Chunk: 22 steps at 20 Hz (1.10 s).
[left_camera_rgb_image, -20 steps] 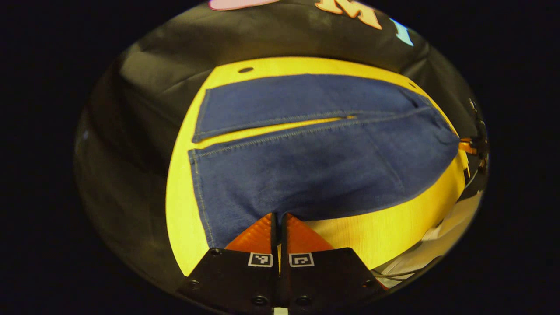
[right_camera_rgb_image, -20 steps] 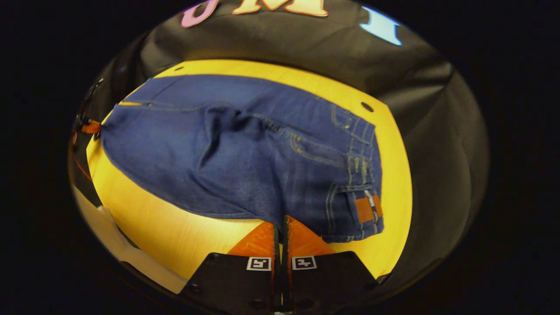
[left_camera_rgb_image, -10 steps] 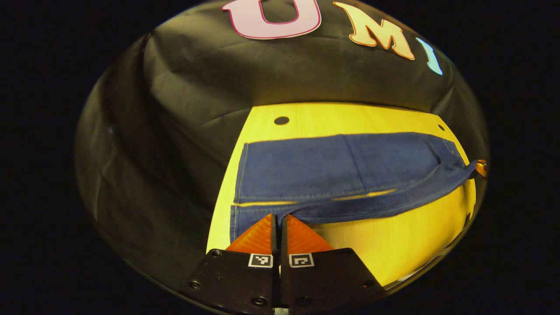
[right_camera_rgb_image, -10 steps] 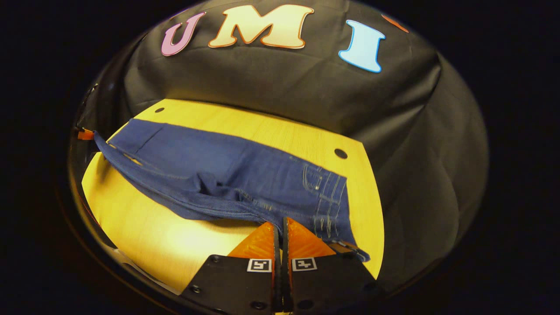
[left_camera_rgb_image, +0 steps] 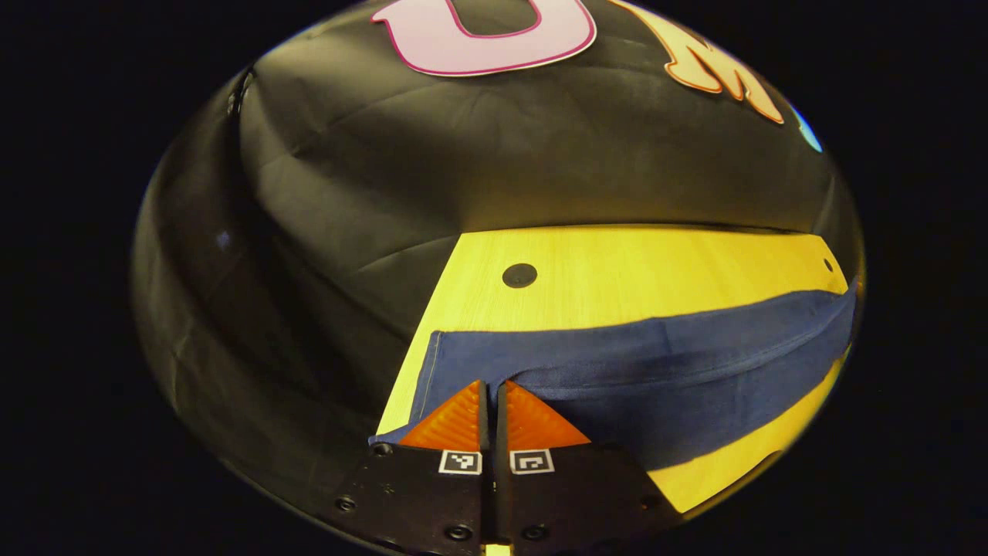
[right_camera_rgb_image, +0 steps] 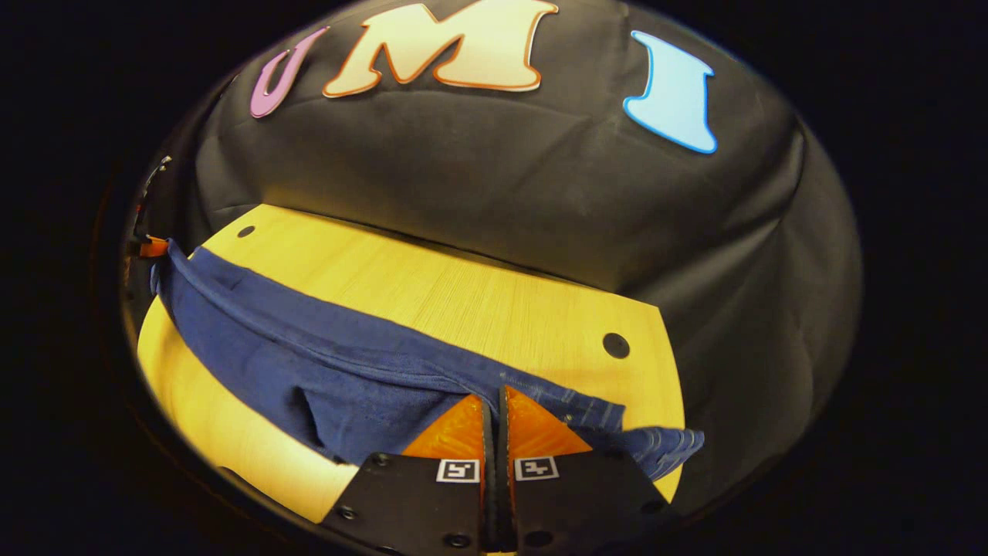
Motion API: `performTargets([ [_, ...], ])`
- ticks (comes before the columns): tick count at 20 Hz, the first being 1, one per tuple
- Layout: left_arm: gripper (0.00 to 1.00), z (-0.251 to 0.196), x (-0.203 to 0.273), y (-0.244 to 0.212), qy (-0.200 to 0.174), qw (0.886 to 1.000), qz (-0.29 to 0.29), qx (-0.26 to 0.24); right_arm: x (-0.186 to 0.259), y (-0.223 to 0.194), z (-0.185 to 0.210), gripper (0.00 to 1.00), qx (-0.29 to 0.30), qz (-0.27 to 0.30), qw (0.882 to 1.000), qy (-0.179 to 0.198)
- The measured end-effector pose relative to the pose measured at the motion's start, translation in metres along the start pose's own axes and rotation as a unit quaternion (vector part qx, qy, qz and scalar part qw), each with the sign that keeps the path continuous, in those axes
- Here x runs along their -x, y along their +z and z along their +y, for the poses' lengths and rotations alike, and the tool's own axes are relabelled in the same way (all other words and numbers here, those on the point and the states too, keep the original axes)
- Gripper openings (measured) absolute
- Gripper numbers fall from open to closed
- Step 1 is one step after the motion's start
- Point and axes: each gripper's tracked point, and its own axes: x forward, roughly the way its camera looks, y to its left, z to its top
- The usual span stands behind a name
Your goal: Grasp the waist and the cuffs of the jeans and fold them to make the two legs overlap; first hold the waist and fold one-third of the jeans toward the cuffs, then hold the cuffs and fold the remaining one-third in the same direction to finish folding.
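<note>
While the jeans (left_camera_rgb_image: pixel 656 378) are hanging as a blue band across the yellow table (left_camera_rgb_image: pixel 617 270), the left gripper (left_camera_rgb_image: pixel 491 401) is pinching the cuff end with jaws pressed together, and the right gripper (right_camera_rgb_image: pixel 494 409) is pinching the waist end (right_camera_rgb_image: pixel 587 421) likewise. No readable writing is showing.

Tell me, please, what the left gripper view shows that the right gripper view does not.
Left gripper view: the left tool pinching the jeans at the hemmed cuff end. Right gripper view: the right tool pinching the stitched waist end, with the left tool far off at the cuffs. Shared: the jeans, the yellow table and the black cloth wall.
</note>
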Motion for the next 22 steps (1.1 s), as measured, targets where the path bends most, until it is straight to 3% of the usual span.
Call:
performTargets([
  [3,0.00,-0.014,-0.047,-0.009,0.012,1.000,0.012,-0.008,-0.054,-0.012,0.005,0.02,0.011,0.021,1.000,0.004],
  [6,0.00,-0.026,-0.071,-0.021,0.020,1.000,0.018,-0.006,-0.084,-0.028,0.013,0.02,-0.019,0.044,0.999,0.022],
  [10,0.00,-0.030,-0.081,-0.024,0.030,0.999,0.015,-0.006,-0.097,-0.037,0.014,0.03,-0.052,0.057,0.996,0.038],
  [12,0.00,-0.026,-0.082,-0.023,0.038,0.999,0.008,-0.002,-0.096,-0.034,0.011,0.11,-0.064,0.054,0.995,0.047],
  [13,0.01,-0.025,-0.080,-0.021,0.040,0.999,0.006,-0.001,-0.096,-0.034,0.012,0.11,-0.072,0.056,0.994,0.054],
  [14,0.11,-0.028,-0.076,-0.017,0.036,0.999,0.004,0.001,-0.097,-0.035,0.014,0.12,-0.083,0.058,0.993,0.061],
  [15,0.17,-0.029,-0.074,-0.016,0.031,1.000,0.003,0.002,-0.094,-0.032,0.012,0.30,-0.095,0.056,0.991,0.071],
  [17,0.60,-0.029,-0.059,-0.010,0.026,1.000,0.000,0.001,-0.087,-0.021,0.015,0.65,-0.131,0.043,0.986,0.092],
  [18,0.81,-0.029,-0.051,-0.005,0.030,1.000,-0.006,0.001,-0.081,-0.016,0.004,0.82,-0.134,0.034,0.987,0.077],
  [19,0.84,-0.027,-0.043,0.002,0.033,0.999,-0.017,0.002,-0.069,-0.011,-0.007,1.00,-0.134,0.024,0.988,0.069],
  [22,0.85,-0.029,-0.017,0.022,0.029,0.998,-0.058,0.014,-0.025,-0.002,-0.040,1.00,-0.137,0.005,0.990,0.039],
])
